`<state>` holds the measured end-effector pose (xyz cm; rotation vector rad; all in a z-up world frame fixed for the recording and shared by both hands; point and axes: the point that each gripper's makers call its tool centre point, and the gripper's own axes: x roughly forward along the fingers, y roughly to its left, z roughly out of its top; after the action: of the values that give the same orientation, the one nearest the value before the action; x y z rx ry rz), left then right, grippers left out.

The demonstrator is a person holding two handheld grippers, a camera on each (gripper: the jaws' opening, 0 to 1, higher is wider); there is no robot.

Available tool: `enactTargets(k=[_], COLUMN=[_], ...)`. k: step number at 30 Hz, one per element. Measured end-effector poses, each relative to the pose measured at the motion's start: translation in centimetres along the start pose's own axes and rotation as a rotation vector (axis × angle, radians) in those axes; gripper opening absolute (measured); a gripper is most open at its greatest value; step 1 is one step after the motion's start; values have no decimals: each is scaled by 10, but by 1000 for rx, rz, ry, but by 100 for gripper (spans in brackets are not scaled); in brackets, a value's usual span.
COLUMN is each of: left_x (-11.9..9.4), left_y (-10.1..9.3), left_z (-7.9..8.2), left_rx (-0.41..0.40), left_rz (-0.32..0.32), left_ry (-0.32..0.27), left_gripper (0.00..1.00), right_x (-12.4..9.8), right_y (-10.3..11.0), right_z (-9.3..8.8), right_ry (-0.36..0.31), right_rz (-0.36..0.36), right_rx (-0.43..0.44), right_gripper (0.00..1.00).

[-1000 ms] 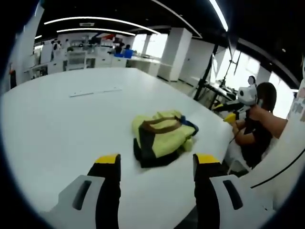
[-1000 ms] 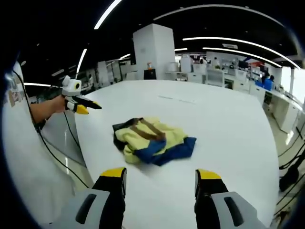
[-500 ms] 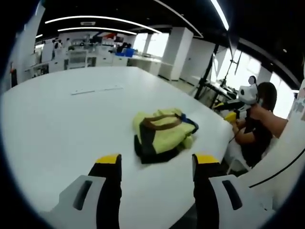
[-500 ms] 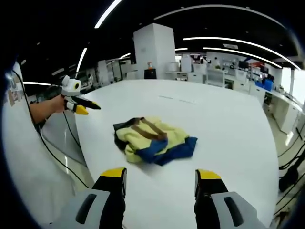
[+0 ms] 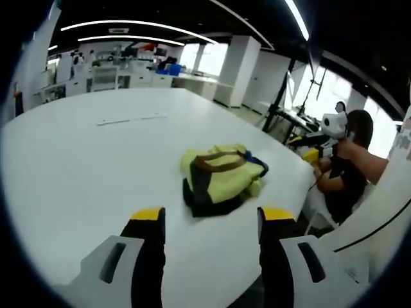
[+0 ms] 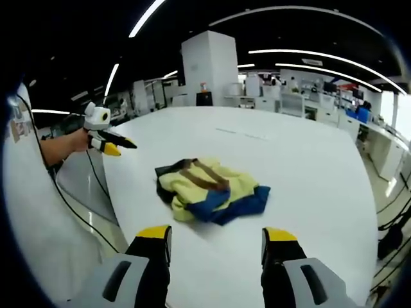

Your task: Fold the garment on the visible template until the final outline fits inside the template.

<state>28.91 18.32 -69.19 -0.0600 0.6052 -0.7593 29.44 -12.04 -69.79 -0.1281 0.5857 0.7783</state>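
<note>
Tongs of the left hand (image 5: pixel 204 221) stand released in the left gripper view, the two yellow-tipped jaws well apart with bare worktop (image 5: pixel 77 167) between them, clear of any cloth. Tongs of the right hand (image 6: pixel 217 237) are likewise released in the right gripper view, jaws spread and nothing held.

Garment (image 5: pixel 219 178): a crumpled heap of pale yellow, dark and blue fabric with a brown band across it, lying on the white worktop ahead of the left tongs at about 12 o'clock, near the worktop edge at 3 o'clock. In the right gripper view the same heap (image 6: pixel 209 190) lies just beyond the jaw tips at 12 o'clock, blue portion toward 4 o'clock.

Other gripper visible in each view: the right tongs at 3 o'clock in the left gripper view, held by a hand (image 5: pixel 350 151); the left tongs at 10 o'clock in the right gripper view, off the worktop edge.

Thin pale strip (image 5: pixel 130 119) lies on the worktop well beyond the garment.
</note>
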Motion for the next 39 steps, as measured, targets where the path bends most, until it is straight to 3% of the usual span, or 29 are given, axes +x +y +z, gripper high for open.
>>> enactTargets(k=[39], left_x=[13], left_y=[10], left_z=[1], left_rx=[14], left_rz=[-13], left_ry=[26], left_gripper=[50], right_x=[15], right_y=[-6], right_z=[2], right_ry=[24], right_rz=[15], right_rx=[3], right_gripper=[50])
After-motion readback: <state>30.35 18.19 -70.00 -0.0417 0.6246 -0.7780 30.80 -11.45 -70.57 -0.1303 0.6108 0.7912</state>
